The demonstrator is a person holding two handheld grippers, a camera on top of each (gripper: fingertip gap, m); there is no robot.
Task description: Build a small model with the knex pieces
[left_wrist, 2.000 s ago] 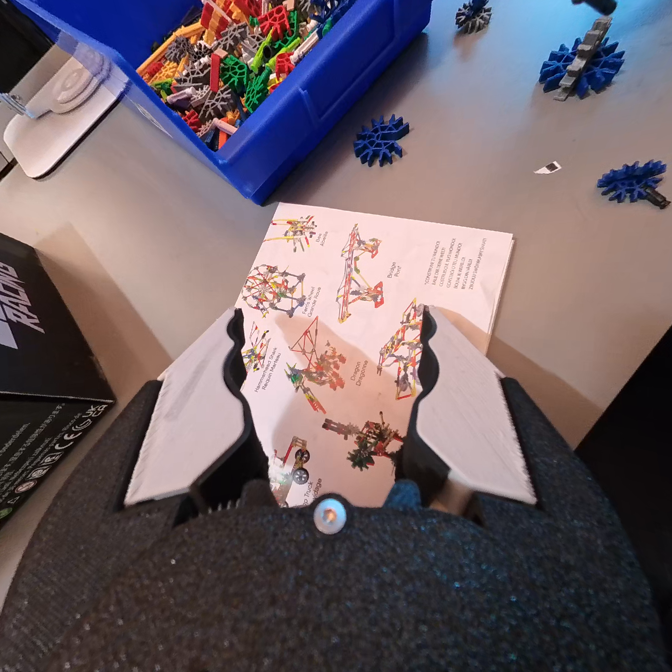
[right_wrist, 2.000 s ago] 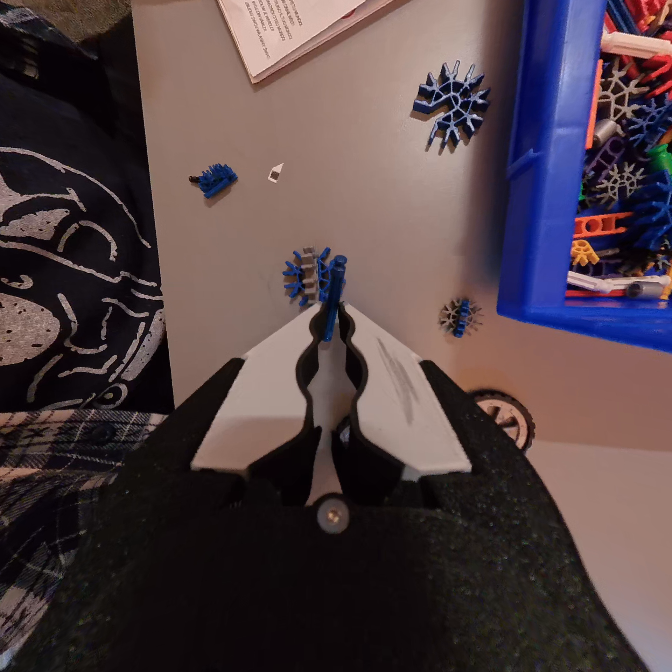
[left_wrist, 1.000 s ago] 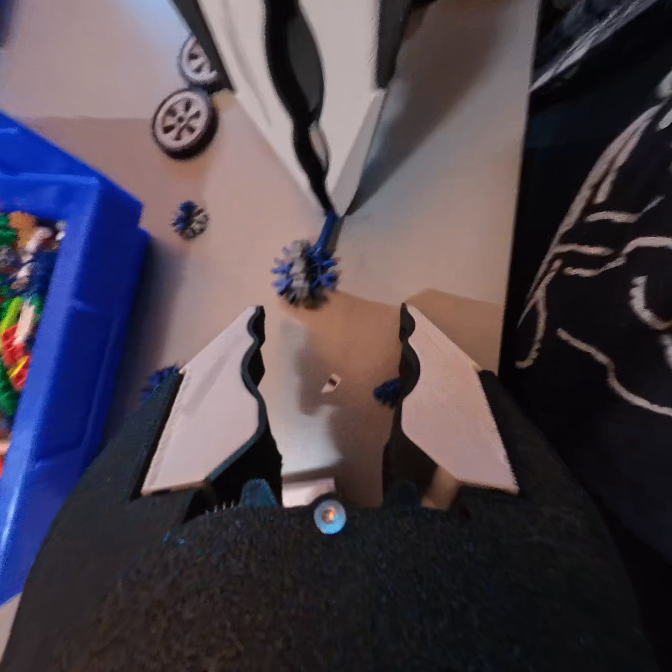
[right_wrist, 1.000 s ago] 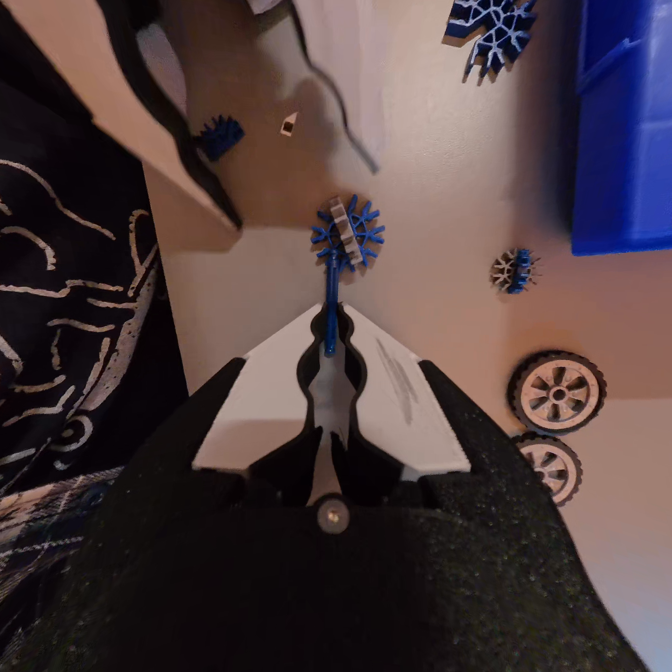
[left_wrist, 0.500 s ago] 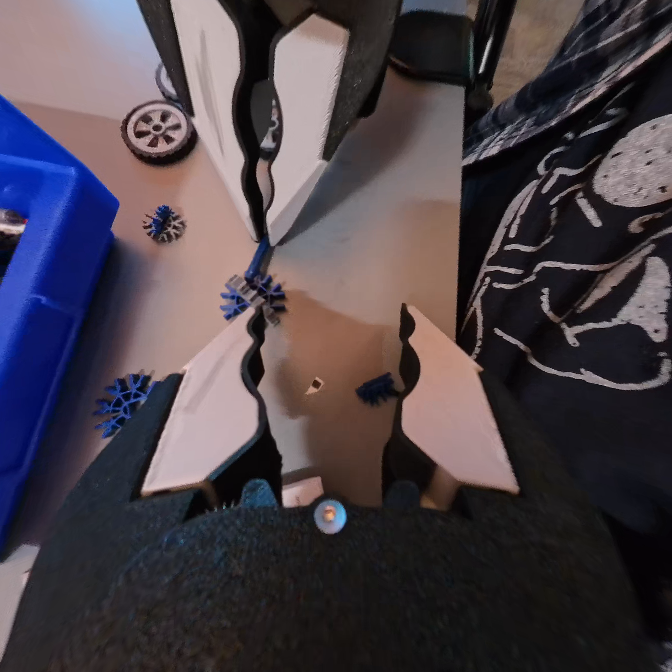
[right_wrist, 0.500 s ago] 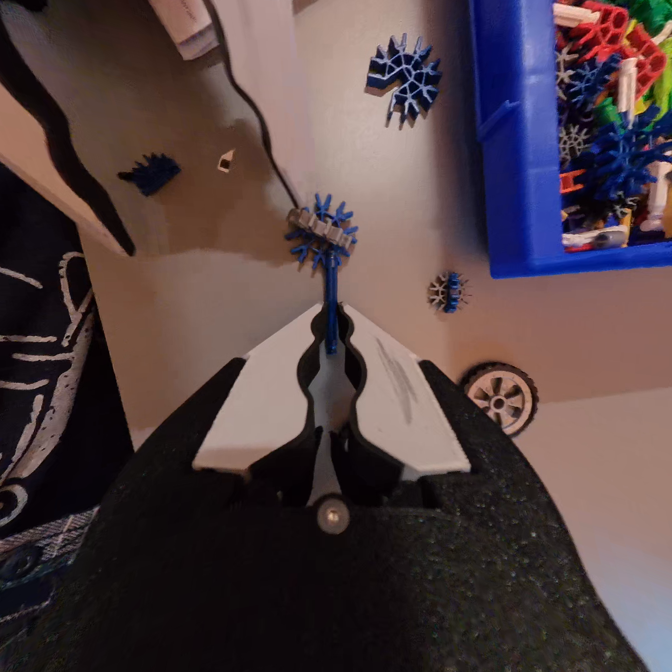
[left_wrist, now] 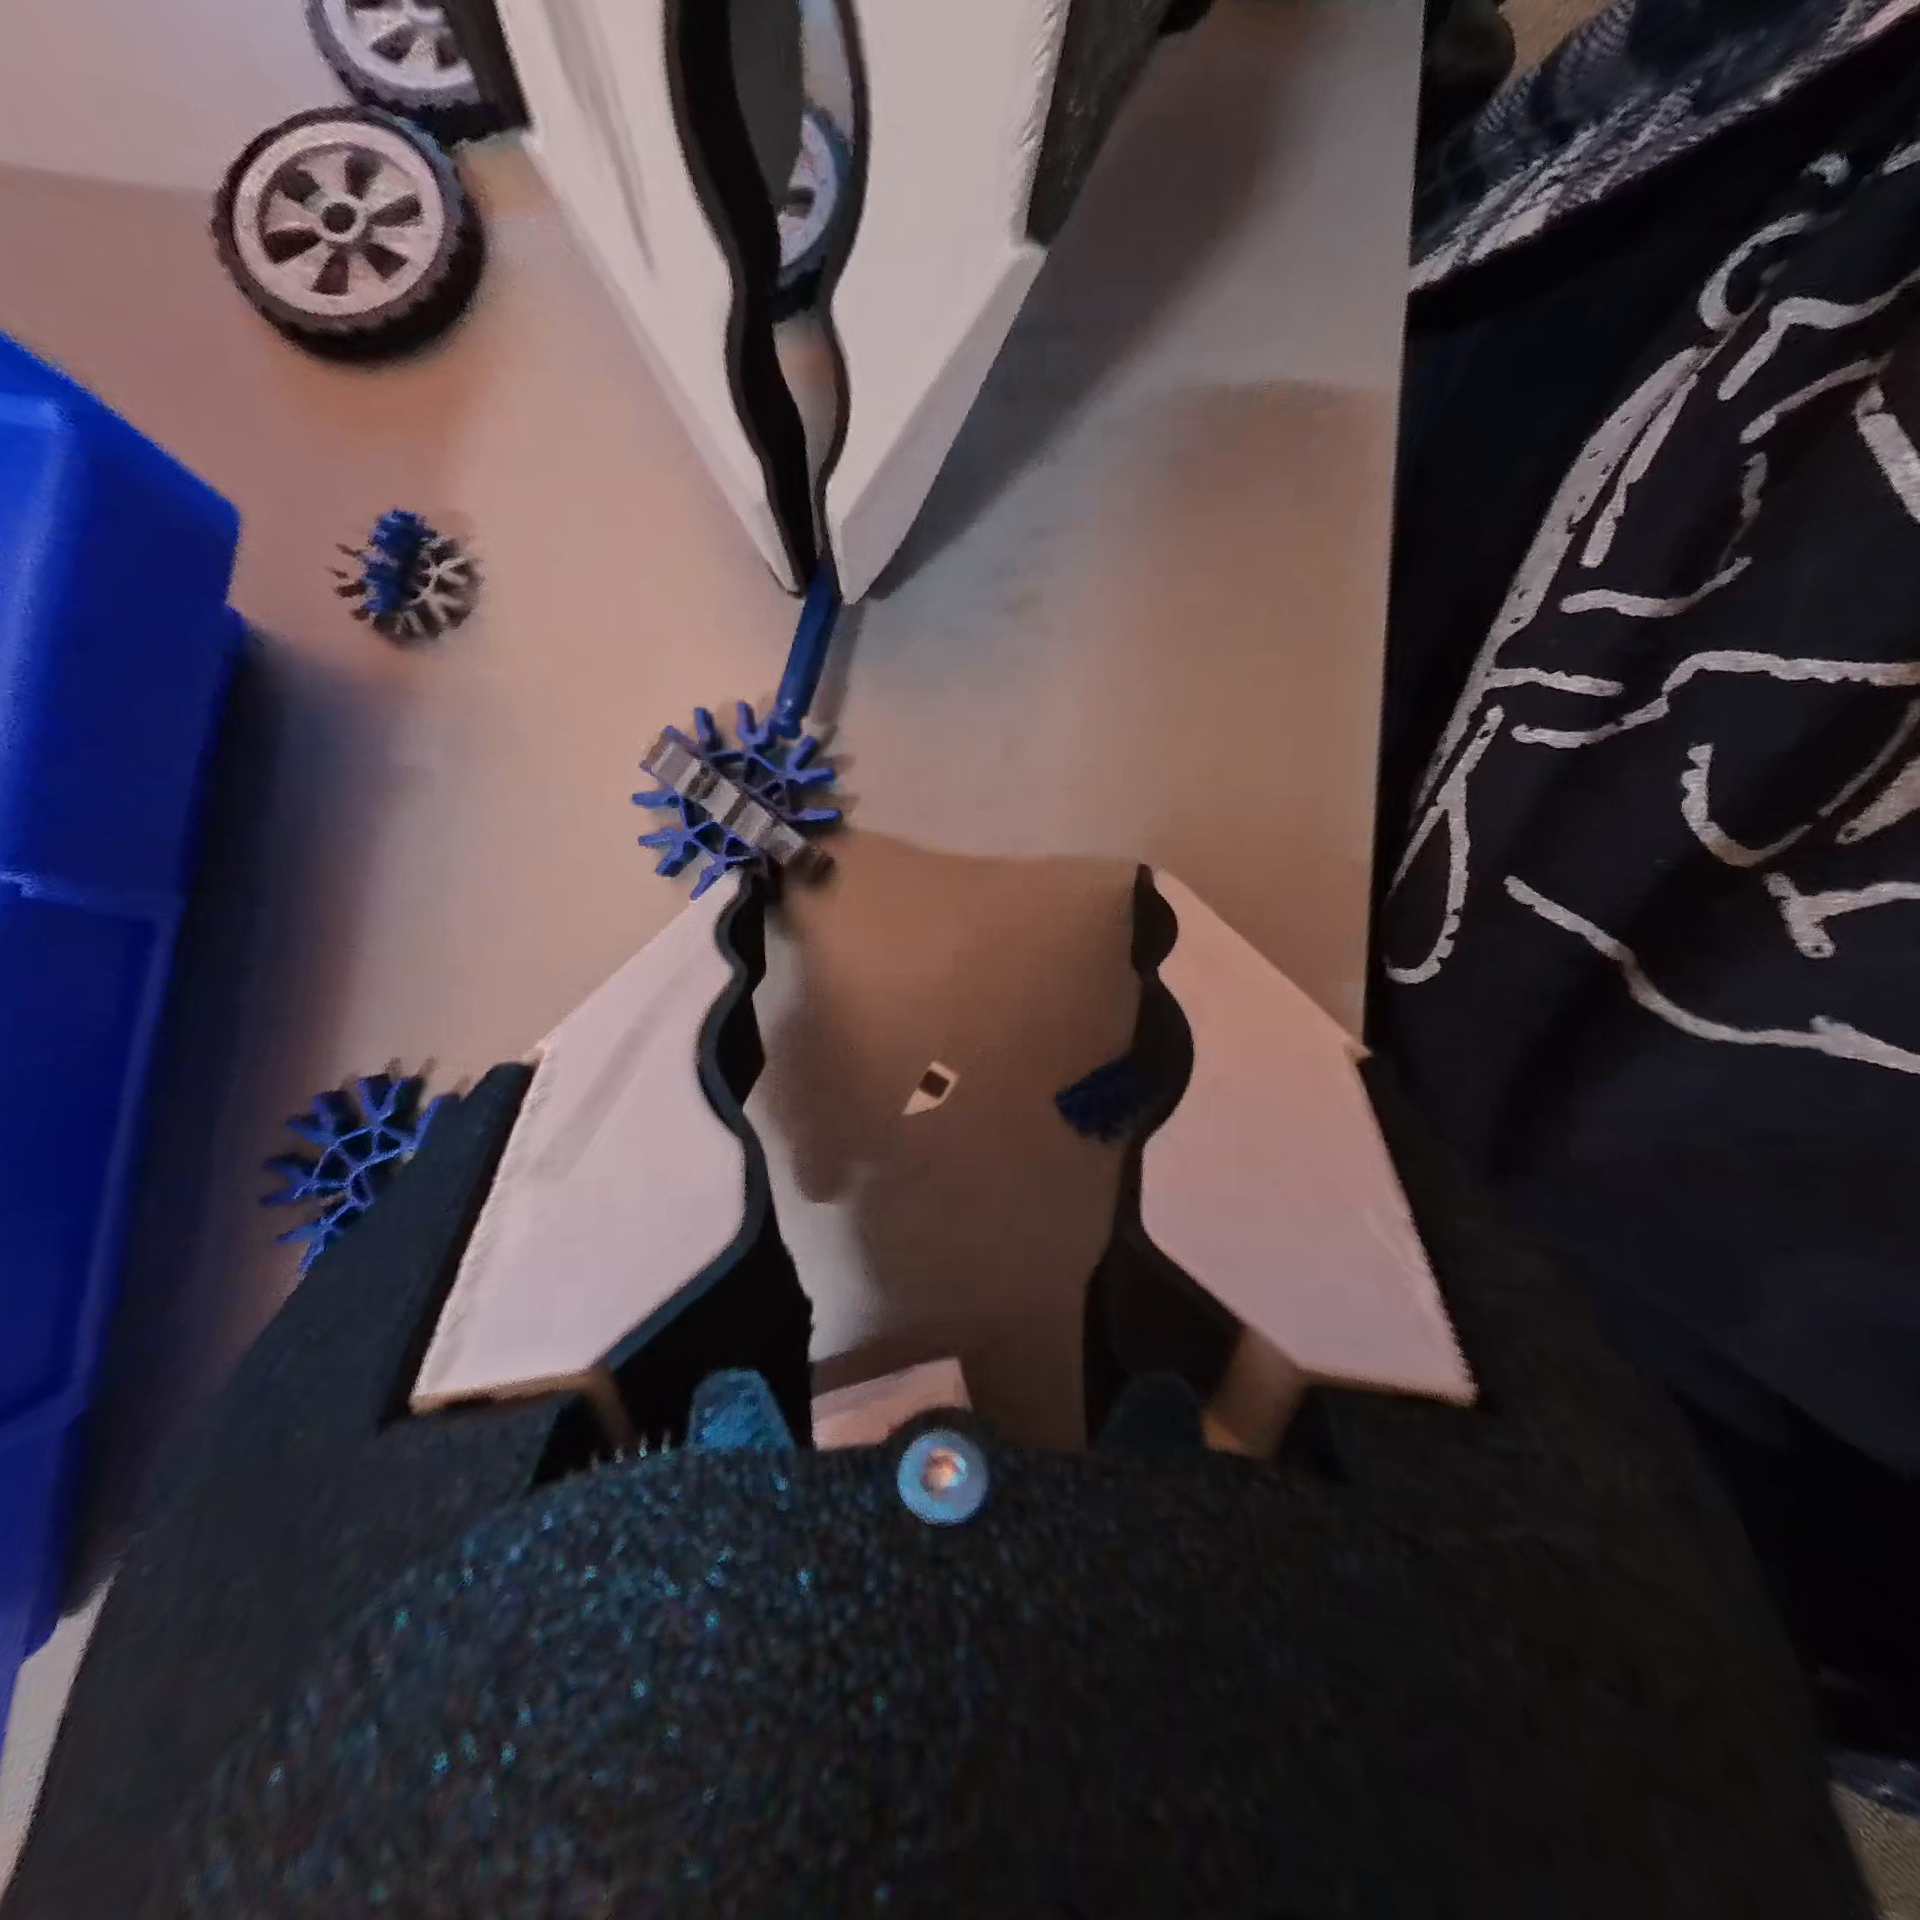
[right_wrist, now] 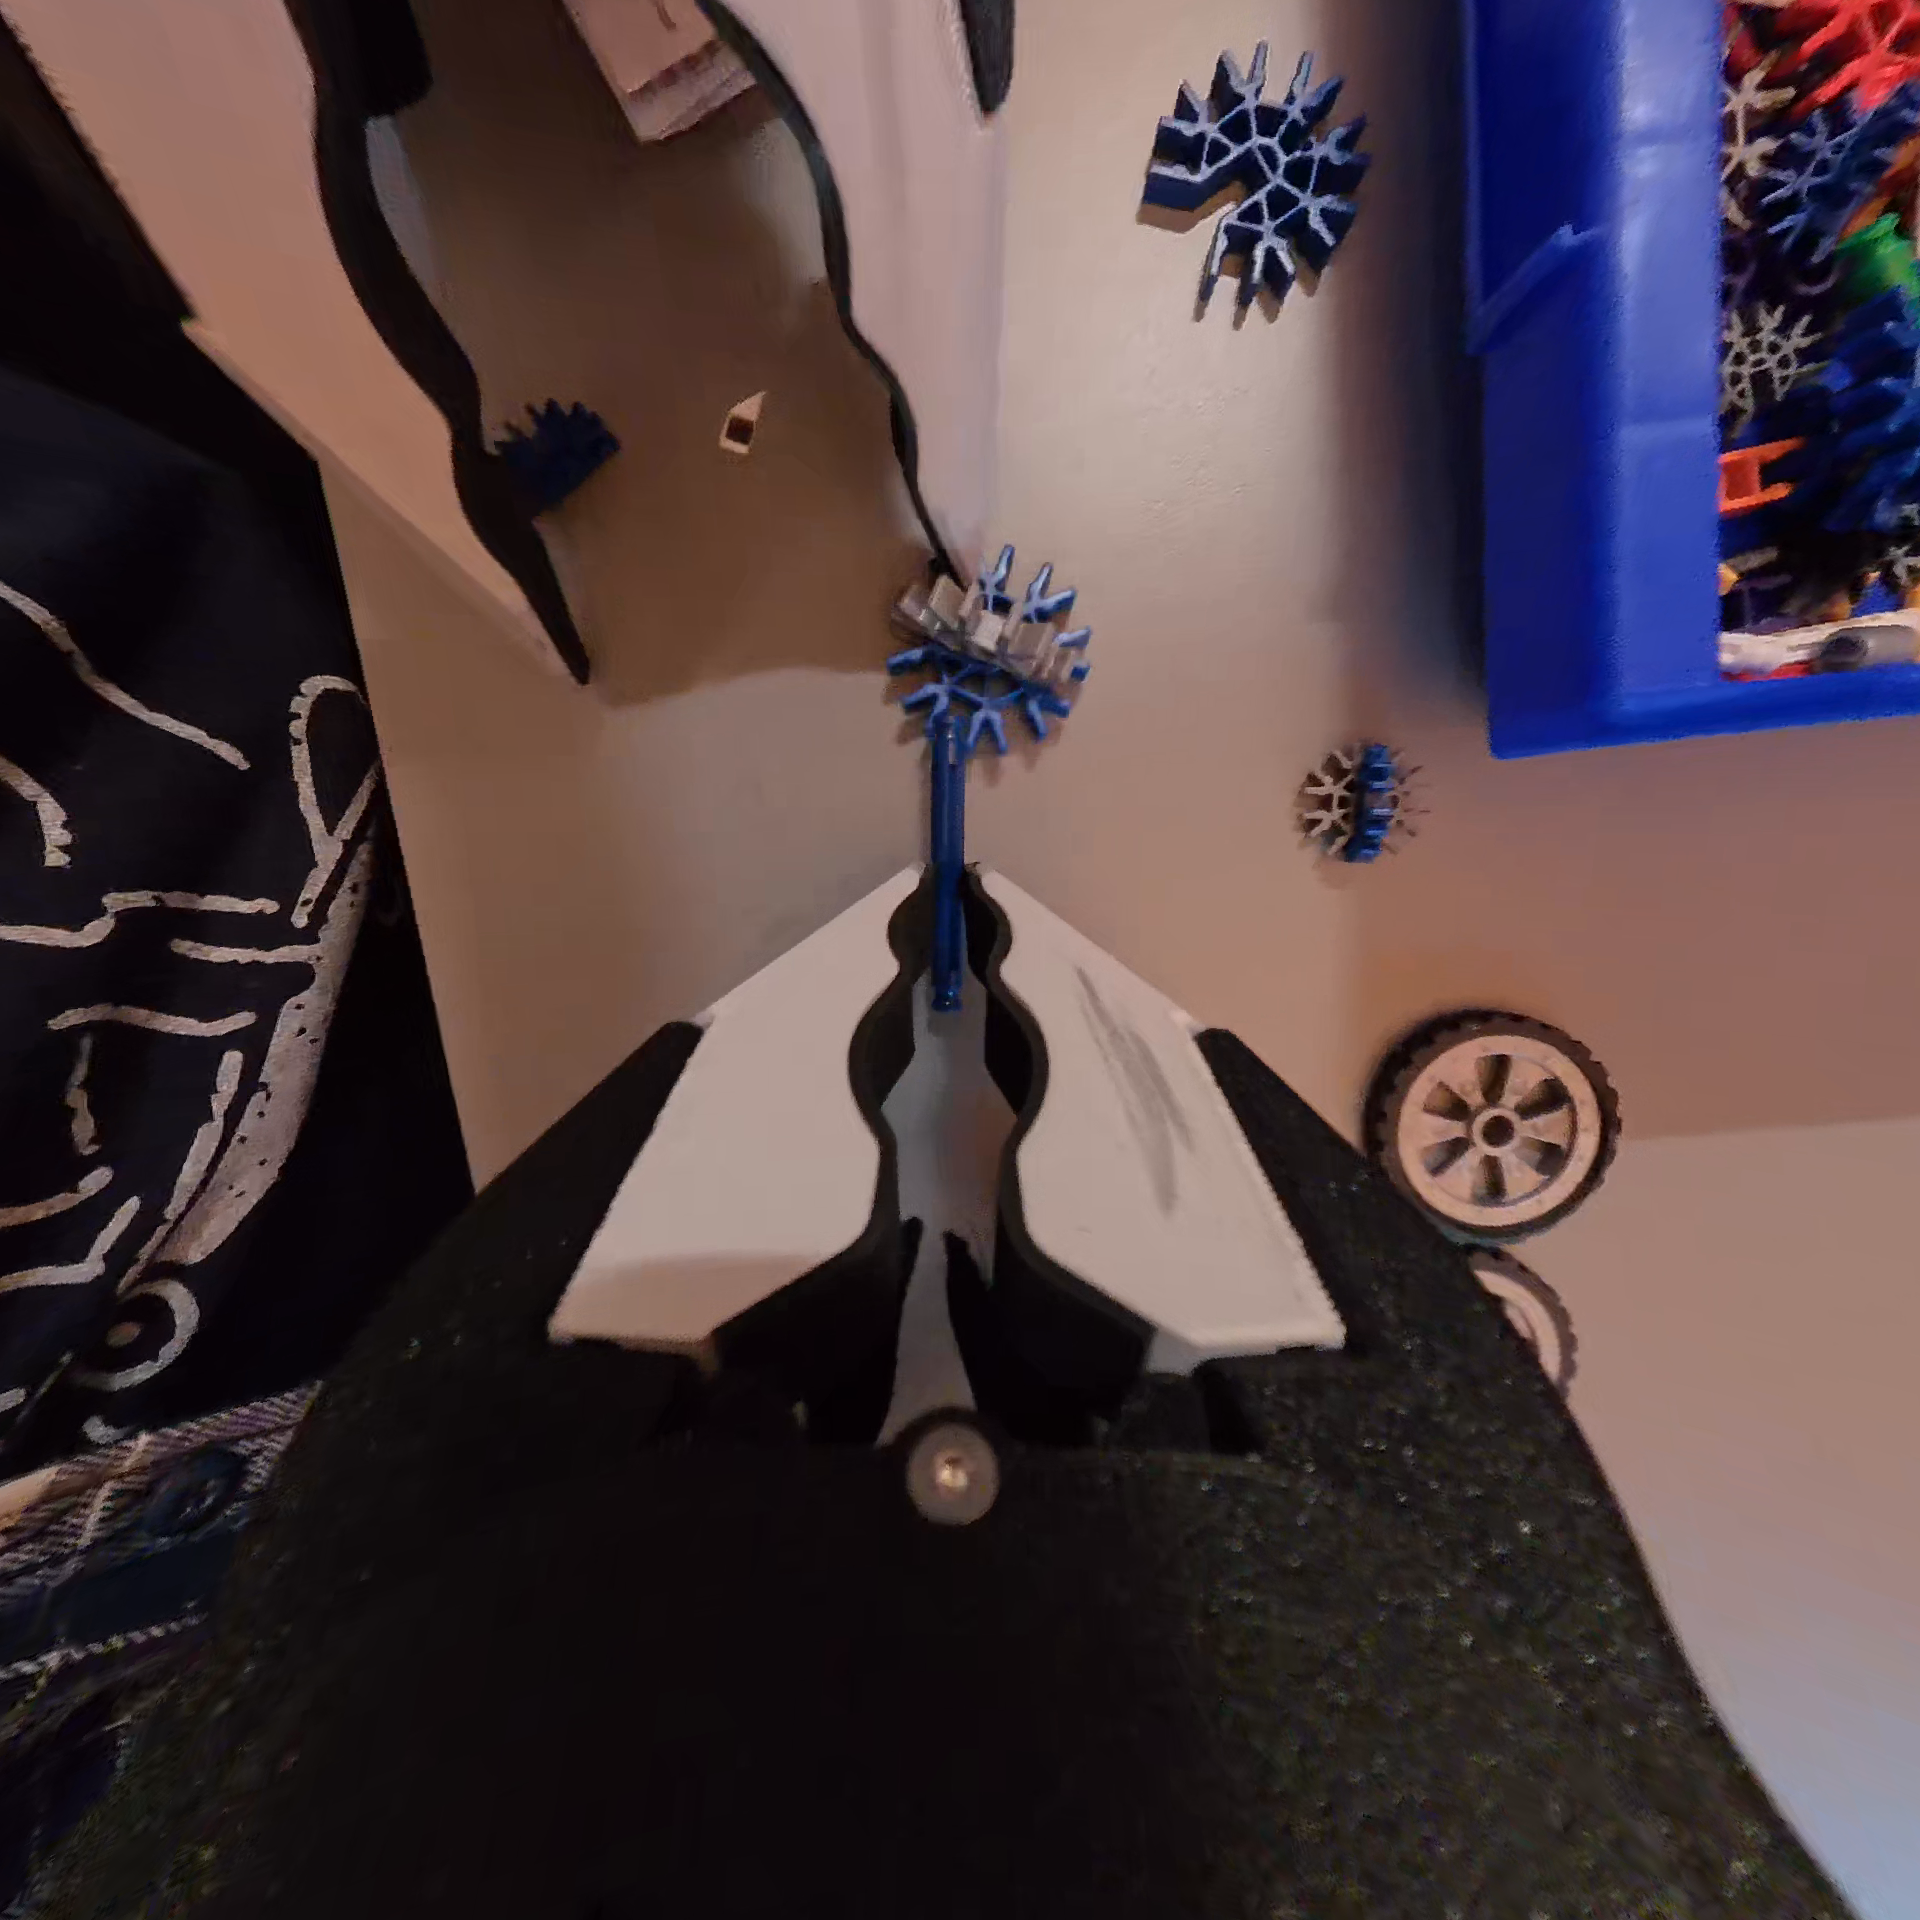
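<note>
Rod point(right_wrist: 948, 862) in blue plastic is sitting pinched between the tips of the right gripper point(right_wrist: 943, 883), whose jaws are drawn almost together around it. The rod's far end is meeting a blue snowflake connector point(right_wrist: 985, 665) with a grey toothed piece point(right_wrist: 961, 623) set across it, lying on the pale surface point(right_wrist: 1195, 499).

The left gripper point(left_wrist: 940, 894) is facing the right one with its jaws spread wide and nothing between them — its left fingertip point(left_wrist: 727, 914) is just touching the near edge of the snowflake connector point(left_wrist: 740, 800). Between its jaws a small white scrap point(left_wrist: 928, 1086) and a small blue toothed piece point(left_wrist: 1107, 1096) are lying on the surface, the blue piece partly hidden by the right finger.

To one side a blue bin point(right_wrist: 1590, 416) of mixed coloured parts is standing close, its wall bounding the open strip where the grippers are working. A second blue snowflake connector point(right_wrist: 1262, 171), a small grey-and-blue connector point(right_wrist: 1351, 800) and a grey wheel point(right_wrist: 1491, 1127) are lying in that strip, apart from each other. On the other side the surface is ending at a straight edge — a person's dark printed shirt point(left_wrist: 1662, 727) is right against it, leaving little room there.
</note>
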